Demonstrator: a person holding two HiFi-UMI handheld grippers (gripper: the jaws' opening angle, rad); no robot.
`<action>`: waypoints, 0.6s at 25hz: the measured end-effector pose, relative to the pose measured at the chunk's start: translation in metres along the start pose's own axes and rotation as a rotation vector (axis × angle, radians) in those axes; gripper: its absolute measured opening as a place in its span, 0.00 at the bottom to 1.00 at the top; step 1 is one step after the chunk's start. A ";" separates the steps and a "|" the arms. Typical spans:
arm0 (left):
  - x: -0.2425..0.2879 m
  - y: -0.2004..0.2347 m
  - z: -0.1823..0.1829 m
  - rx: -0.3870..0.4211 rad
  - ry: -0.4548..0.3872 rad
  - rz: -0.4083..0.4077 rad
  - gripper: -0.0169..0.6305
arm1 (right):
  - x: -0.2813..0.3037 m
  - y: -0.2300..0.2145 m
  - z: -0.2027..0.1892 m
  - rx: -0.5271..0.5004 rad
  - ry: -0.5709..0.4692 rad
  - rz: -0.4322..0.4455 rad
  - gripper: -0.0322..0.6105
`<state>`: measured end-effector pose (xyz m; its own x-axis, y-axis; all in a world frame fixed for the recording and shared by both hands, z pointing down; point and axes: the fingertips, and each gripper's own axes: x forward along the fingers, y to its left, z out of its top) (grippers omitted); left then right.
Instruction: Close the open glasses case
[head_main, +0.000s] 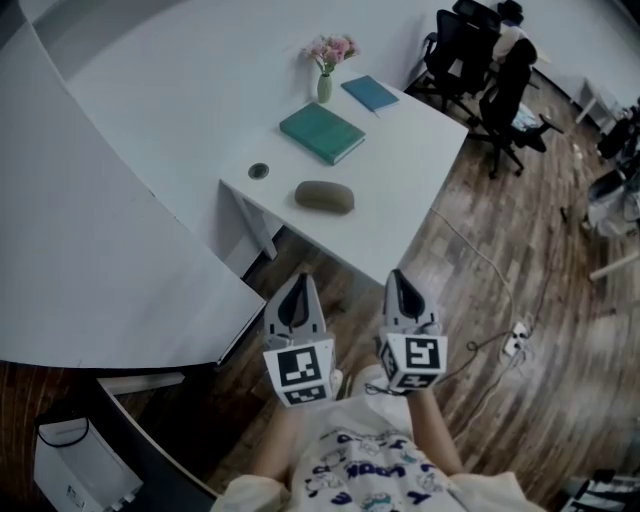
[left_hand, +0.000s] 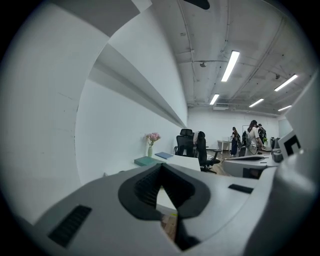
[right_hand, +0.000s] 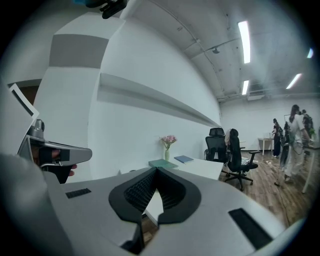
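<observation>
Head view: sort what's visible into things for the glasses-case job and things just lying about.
For the job:
glasses case; left gripper and right gripper, both shut, short of the desk.

Just lying about:
teal book; blue book; flower vase; office chairs; power strip.

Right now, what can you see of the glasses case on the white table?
The case is a dull olive-brown oblong with rounded ends, matte, maybe fabric-covered. It lies flat near the front edge of the table, its long side roughly along that edge. It looks like one closed lump; no opening or lid line shows from here. Only the table touches it.
</observation>
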<state>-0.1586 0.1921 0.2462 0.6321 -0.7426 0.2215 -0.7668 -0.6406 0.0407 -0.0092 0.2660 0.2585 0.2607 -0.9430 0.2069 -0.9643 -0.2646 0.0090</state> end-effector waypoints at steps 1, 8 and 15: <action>0.003 0.002 -0.002 -0.005 0.005 -0.001 0.03 | 0.003 -0.002 -0.003 0.009 0.015 -0.006 0.05; 0.036 0.012 -0.010 -0.032 0.044 0.029 0.02 | 0.038 -0.013 -0.015 -0.008 0.064 0.018 0.05; 0.085 0.017 -0.015 -0.053 0.079 0.093 0.03 | 0.100 -0.030 -0.023 -0.024 0.108 0.099 0.05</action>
<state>-0.1190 0.1210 0.2805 0.5491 -0.7790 0.3029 -0.8276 -0.5573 0.0670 0.0447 0.1843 0.3012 0.1592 -0.9367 0.3118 -0.9862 -0.1655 0.0065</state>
